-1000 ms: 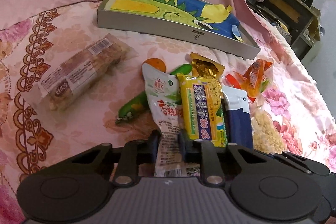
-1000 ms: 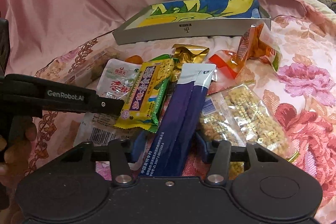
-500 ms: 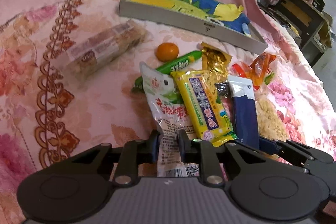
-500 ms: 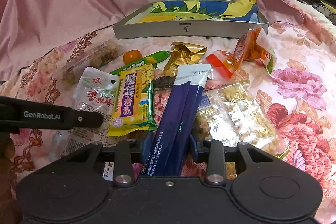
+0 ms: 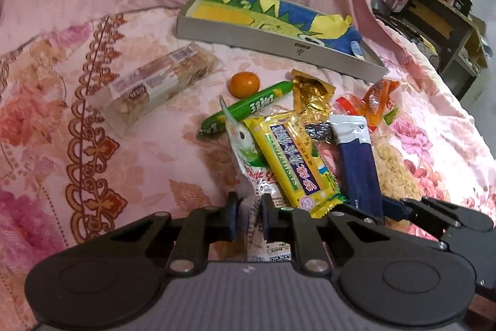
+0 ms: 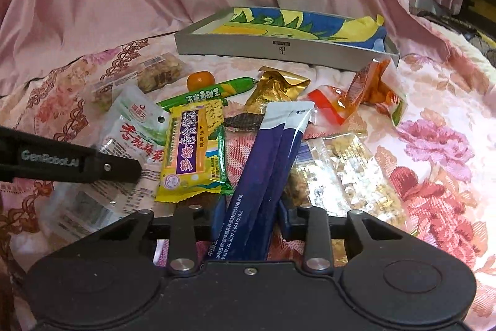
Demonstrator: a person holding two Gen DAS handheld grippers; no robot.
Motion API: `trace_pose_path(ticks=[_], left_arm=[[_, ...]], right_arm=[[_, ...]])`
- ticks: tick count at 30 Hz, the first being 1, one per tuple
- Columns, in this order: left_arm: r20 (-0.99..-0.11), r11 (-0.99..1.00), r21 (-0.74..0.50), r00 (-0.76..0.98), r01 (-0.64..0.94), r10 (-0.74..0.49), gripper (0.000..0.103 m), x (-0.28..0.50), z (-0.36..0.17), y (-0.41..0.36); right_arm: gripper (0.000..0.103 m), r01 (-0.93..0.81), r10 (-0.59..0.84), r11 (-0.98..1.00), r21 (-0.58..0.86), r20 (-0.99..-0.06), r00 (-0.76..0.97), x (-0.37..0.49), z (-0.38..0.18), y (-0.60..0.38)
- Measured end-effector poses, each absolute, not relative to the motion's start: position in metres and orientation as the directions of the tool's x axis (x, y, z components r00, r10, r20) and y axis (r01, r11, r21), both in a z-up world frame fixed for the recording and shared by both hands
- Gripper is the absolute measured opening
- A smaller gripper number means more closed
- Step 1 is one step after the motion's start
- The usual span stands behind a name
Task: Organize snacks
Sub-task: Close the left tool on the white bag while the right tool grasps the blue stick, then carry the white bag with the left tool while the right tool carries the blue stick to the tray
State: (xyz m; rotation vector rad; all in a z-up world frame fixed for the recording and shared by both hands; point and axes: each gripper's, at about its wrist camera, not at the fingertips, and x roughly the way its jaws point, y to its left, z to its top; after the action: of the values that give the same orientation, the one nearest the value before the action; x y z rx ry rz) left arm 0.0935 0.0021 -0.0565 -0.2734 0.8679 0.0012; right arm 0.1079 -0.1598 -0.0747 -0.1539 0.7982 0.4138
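My left gripper [image 5: 249, 208] has its jaws closing tight on the bottom edge of a white pouch with red lettering [image 5: 263, 179]; the pouch stands twisted up between the pads. A yellow cracker pack [image 5: 294, 163] leans on it. My right gripper [image 6: 251, 214] has its jaws closing on the lower end of a long dark blue stick pack [image 6: 272, 151], and the pads press its sides. The left gripper's finger [image 6: 93, 166] shows over the white pouch [image 6: 136, 126] in the right wrist view. The grey tray [image 5: 279, 42] with a bright lining lies beyond the pile.
On the pink floral cloth lie a tangerine [image 5: 244, 85], a green sausage stick [image 5: 248, 107], a gold wrapper [image 5: 311, 96], orange packets [image 5: 376, 101], a clear bag of puffed grain [image 6: 347, 176] and a long nut-bar pack [image 5: 161, 82]. Pink drapery hangs behind; a dark shelf [image 5: 440, 30] stands far right.
The left gripper has drawn back from the tray with the white pouch, which now stands twisted on edge. The right jaws have narrowed onto the blue stick pack.
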Motion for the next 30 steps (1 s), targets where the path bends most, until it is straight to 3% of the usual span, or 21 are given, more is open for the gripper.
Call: trace_pose_path(ticks=[13,30], left_arm=[[-0.694,0.966,-0.246,0.711,-0.083,-0.115,0.014,0.080,-0.040,0.002],[-0.584,0.942,-0.320,0.804,-0.102,-0.111,0.013,0.084,-0.016,0.011]], right_arm=[[0.035,-0.407,0.234,0.908,-0.099,-0.685,0.689,0.096,-0.069,-0.154],[0.035,-0.377,0.232,0.911,-0.169,-0.545,0.805,0.090,-0.040,-0.164]])
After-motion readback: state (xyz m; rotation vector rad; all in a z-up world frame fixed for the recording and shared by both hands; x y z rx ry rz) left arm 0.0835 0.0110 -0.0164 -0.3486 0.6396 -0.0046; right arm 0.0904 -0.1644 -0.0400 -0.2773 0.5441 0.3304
